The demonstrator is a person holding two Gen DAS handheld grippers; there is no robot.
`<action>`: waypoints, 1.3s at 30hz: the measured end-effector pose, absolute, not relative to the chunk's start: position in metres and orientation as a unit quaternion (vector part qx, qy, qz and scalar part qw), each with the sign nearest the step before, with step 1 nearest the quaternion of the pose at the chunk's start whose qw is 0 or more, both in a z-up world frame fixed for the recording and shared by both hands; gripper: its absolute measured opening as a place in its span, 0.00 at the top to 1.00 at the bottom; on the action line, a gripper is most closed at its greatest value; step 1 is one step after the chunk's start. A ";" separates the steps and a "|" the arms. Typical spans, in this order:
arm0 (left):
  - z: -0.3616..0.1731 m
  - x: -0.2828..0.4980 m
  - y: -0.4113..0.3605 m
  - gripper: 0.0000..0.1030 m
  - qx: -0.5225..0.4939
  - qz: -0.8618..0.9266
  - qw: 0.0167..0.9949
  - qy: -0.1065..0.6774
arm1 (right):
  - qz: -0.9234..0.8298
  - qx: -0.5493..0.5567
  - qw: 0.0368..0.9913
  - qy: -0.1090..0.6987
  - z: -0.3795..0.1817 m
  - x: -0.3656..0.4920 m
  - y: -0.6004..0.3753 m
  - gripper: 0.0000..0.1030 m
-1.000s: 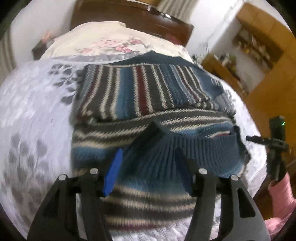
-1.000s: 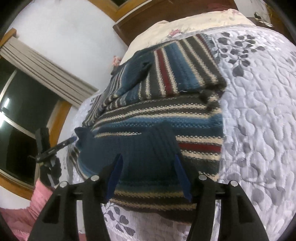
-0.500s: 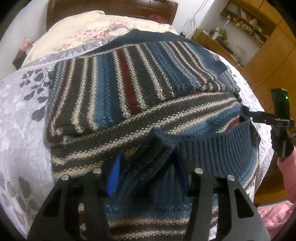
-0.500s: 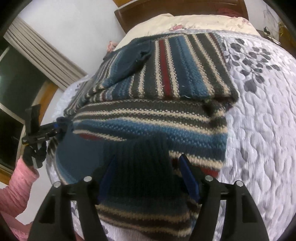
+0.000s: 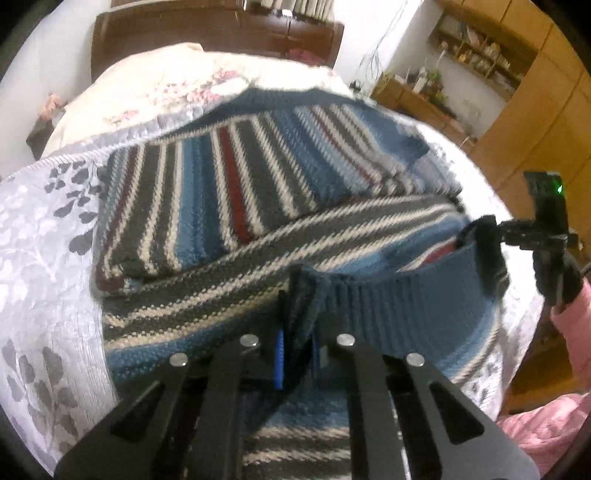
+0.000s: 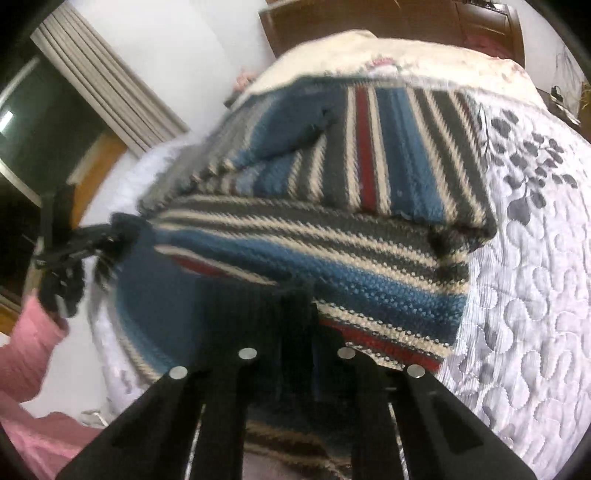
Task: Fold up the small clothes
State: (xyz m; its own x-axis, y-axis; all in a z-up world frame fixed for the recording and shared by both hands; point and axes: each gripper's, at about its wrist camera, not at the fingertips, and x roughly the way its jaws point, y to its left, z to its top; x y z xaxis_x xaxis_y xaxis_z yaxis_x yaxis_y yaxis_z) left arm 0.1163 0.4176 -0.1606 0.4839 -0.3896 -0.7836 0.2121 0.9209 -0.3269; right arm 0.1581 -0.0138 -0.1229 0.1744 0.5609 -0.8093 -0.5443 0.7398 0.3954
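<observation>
Each hand-held gripper, left (image 5: 295,354) and right (image 6: 295,343), pinches the ribbed hem (image 5: 406,306) of the striped sweater (image 5: 229,192) lying ahead on the bed (image 5: 37,258). Best carried forward level, both corners together.

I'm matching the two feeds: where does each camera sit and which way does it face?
Left wrist: on the left gripper, facing the headboard over the sweater; the right gripper and a pink sleeve show.
Right wrist: on the right gripper, same direction; the left gripper and a pink sleeve show.
Shared: sweater, quilt, both grippers pinching its ribbed hem.
</observation>
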 end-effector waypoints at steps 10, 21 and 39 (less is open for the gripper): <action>-0.090 0.121 0.438 0.92 -0.157 -0.197 0.887 0.386 | 0.407 0.097 0.791 0.446 -0.048 0.180 -0.045 0.90; -0.067 0.236 0.473 0.92 -0.187 -0.151 0.907 0.346 | 0.378 0.088 0.832 0.396 -0.004 0.294 -0.014 0.90; -0.198 0.327 0.504 0.79 -0.235 -0.043 0.858 0.455 | 0.292 0.104 0.804 0.508 -0.114 0.390 -0.007 0.75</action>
State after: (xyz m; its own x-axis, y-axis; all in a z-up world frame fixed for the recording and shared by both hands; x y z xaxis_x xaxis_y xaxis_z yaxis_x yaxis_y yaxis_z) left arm 0.3266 0.5037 -0.1977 0.5828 -0.2871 -0.7602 -0.1410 0.8856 -0.4426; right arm 0.3901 -0.0068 -0.1144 0.3141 0.5754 -0.7551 -0.3636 0.8076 0.4642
